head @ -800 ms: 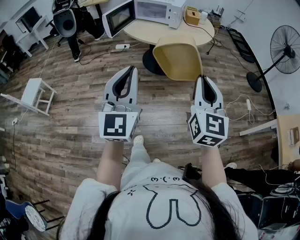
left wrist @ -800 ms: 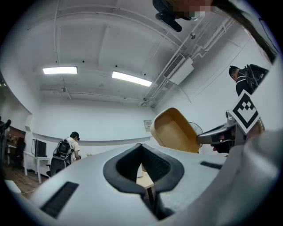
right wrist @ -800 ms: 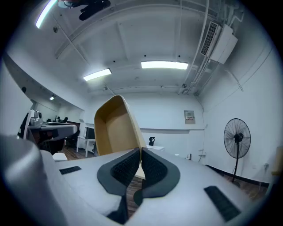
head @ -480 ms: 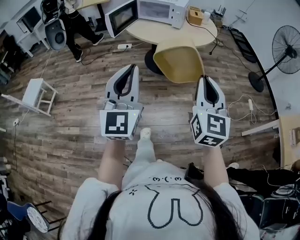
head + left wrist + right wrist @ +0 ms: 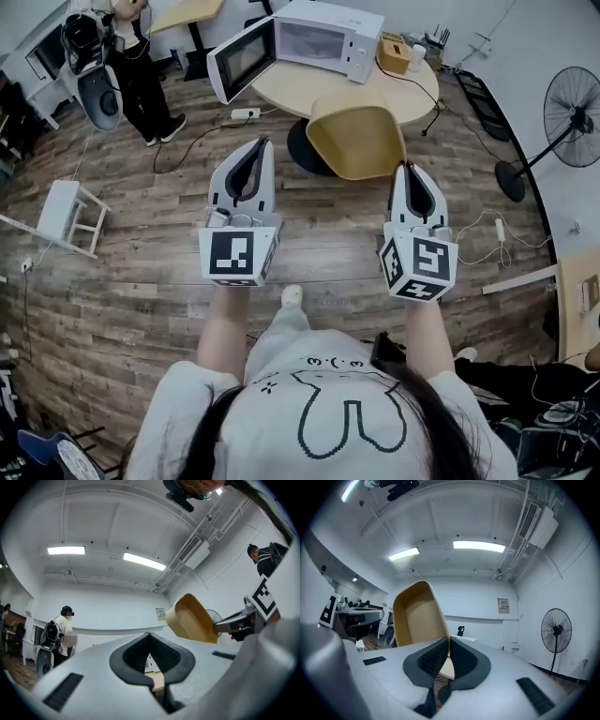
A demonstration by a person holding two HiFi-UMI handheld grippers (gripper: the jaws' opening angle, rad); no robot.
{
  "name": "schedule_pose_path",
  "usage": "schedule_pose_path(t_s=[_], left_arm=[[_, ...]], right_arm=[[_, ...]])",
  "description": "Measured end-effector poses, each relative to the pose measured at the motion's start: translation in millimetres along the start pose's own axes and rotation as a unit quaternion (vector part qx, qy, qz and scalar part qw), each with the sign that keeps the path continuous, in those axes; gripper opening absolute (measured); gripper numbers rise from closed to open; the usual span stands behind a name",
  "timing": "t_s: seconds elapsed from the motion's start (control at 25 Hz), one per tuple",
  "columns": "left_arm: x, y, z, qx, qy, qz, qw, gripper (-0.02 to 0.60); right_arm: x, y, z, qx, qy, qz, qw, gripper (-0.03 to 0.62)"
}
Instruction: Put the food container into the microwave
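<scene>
A tan, empty food container (image 5: 356,136) hangs tilted in the air, its open side turned toward me. My right gripper (image 5: 405,171) is shut on its near rim, and the rim edge shows between the pads in the right gripper view, with the container (image 5: 417,616) rising to the left above my right gripper (image 5: 449,640). My left gripper (image 5: 261,143) is shut with nothing in it, held level to the left of the container. In the left gripper view, the container (image 5: 192,618) floats to the right of my left gripper (image 5: 149,635). The white microwave (image 5: 323,36) stands ahead with its door (image 5: 242,61) swung open.
The microwave sits on a round wooden table (image 5: 398,80) with a tissue box (image 5: 394,53). A person (image 5: 131,70) stands at back left beside a scooter. A white stool (image 5: 61,202) is at left, a standing fan (image 5: 572,94) at right, and cables lie on the wood floor.
Both grippers and the container have moved forward toward the table; the microwave shows more fully. The person at the back left has shifted position.
</scene>
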State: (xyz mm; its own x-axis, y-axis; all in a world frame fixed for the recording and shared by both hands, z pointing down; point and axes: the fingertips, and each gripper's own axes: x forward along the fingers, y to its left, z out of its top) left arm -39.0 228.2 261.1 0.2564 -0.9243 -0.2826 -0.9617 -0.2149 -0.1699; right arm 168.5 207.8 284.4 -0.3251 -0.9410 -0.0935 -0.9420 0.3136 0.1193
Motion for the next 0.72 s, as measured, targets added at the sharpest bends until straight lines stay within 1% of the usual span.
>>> schedule_pose_path(t_s=[0.2,0.44,0.72], left_arm=[[57.7,43.8,-19.9,-0.002,-0.006,0.006,1.0,0.008],[122.1,81.1,-40.3,-0.002,-0.004,-0.008,1.0,0.008],[167.5,115.4,-69.1,-0.008,0.009,-0.013,0.9998,0.008]], right_arm=[[71.7,2.1,-5.4,0.001,0.003,0.003,1.0,0.037],[149.4,5.1,-8.0,0.003,0.009,-0.003,1.0,0.037],[209.6,14.9,-24.3,0.017,0.025,-0.01,0.999,0.037]])
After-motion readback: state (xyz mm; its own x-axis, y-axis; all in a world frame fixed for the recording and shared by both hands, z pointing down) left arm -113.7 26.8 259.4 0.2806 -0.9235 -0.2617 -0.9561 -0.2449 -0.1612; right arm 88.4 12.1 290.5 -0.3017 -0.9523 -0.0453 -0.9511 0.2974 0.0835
